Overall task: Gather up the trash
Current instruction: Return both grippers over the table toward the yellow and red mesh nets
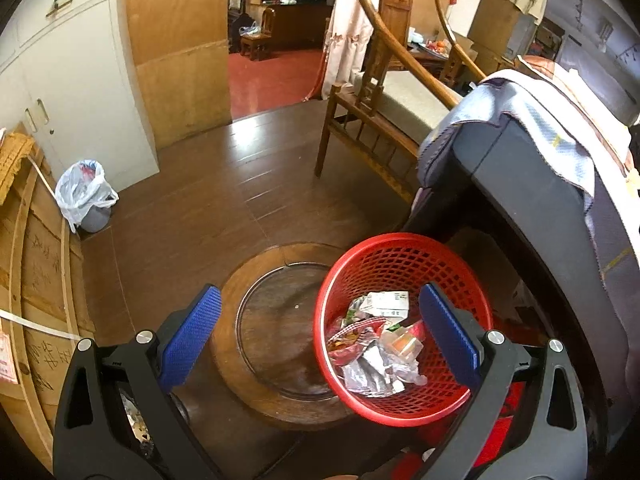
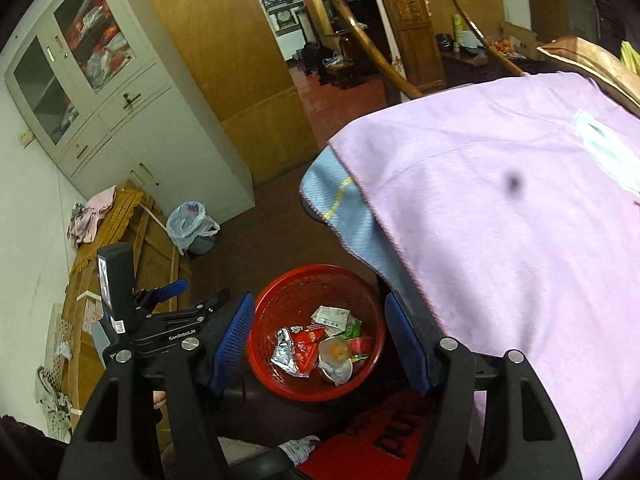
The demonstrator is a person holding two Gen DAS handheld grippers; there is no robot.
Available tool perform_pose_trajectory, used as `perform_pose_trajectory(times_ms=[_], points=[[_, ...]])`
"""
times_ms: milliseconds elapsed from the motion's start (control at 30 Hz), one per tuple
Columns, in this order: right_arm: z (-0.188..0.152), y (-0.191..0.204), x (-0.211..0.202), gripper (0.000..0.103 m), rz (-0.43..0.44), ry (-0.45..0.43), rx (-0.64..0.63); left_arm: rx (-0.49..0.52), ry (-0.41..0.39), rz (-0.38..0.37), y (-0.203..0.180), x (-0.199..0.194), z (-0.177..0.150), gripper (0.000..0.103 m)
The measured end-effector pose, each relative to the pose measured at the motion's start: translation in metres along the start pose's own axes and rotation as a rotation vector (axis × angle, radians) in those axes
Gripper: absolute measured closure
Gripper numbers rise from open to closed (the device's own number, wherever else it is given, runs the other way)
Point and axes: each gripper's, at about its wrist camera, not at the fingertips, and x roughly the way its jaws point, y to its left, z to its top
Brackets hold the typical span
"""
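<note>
- Red basket (image 1: 404, 328) of crumpled trash (image 1: 376, 344) stands on the floor beside a round wooden stool (image 1: 256, 320).
- Left gripper (image 1: 320, 330) spread, empty; right gripper (image 2: 320, 344) spread, empty, above the basket.
- Wrapper labels unreadable.

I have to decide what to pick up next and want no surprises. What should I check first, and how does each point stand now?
1. Right gripper empty: ok, jaws apart, nothing between the pads.
2. Left gripper empty: ok, open, pads touching nothing.
3. Red basket upright and able to take more: ok, wrappers cover only its bottom.
4. Trash left on the pink cloth: not ok, a pale mask-like piece lies near its far right edge.
5. Small dark spot on the cloth: cannot tell whether it is trash or a stain.
</note>
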Motion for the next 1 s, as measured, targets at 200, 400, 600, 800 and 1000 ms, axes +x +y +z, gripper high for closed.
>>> perform_pose_trajectory(times_ms=[200,400,600,800,1000], points=[[-0.011,-0.02,-0.04,0.036,-0.018,-0.076,0.027,0.052,-0.042,-0.016,-0.029,-0.026,0.004,0.008],[-0.029,-0.05,-0.093,0.036,-0.042,-0.179,0.082,0.137,-0.097,-0.029,-0.071,-0.059,0.008,0.008],[-0.062,-0.088,-0.157,0.032,-0.08,-0.295,0.145,0.25,-0.142,-0.058,-0.129,-0.09,0.004,0.007],[-0.104,-0.134,-0.228,0.026,-0.158,-0.422,0.217,0.377,-0.17,-0.113,-0.204,-0.118,-0.006,0.007],[-0.156,-0.191,-0.286,0.02,-0.273,-0.514,0.326,0.514,-0.16,-0.2,-0.291,-0.124,-0.01,0.007]])
